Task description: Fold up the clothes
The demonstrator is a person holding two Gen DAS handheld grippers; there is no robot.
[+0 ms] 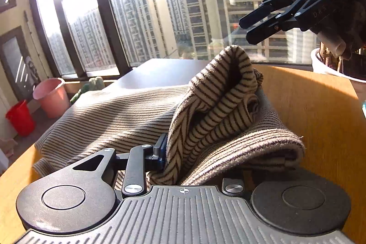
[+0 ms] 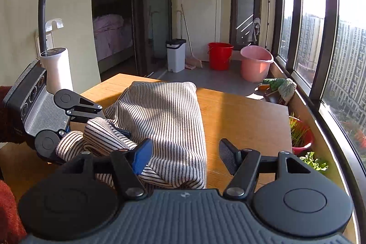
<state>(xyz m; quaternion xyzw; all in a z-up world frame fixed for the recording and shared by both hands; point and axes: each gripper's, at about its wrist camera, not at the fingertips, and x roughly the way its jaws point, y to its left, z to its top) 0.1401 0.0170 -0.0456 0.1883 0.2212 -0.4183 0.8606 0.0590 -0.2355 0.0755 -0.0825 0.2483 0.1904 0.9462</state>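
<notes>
Striped knit cloth, a cream garment (image 2: 164, 120) with thin dark lines, lies already doubled lengthwise on the wooden worktop (image 2: 242, 111), stretching away ahead of both grippers. The left gripper (image 2: 107, 127) pinches a bunched end of it: in its own view the fabric wells up between and over the fingers, hiding the far one, and from the right wrist view a wad of stripes sits clamped in it. The right gripper (image 2: 185, 156) hangs above the near edge with its fingers spread and nothing between them; the garment's near right corner lies just below and left of its blue pad.

By my reading, the step in hand is the next fold across, with one end gathered and raised at the left. The next move seems to call for the right gripper to take the matching corner, so both ends lift level and carry forward over the far half, without the bunched fabric slipping or twisting.
</notes>
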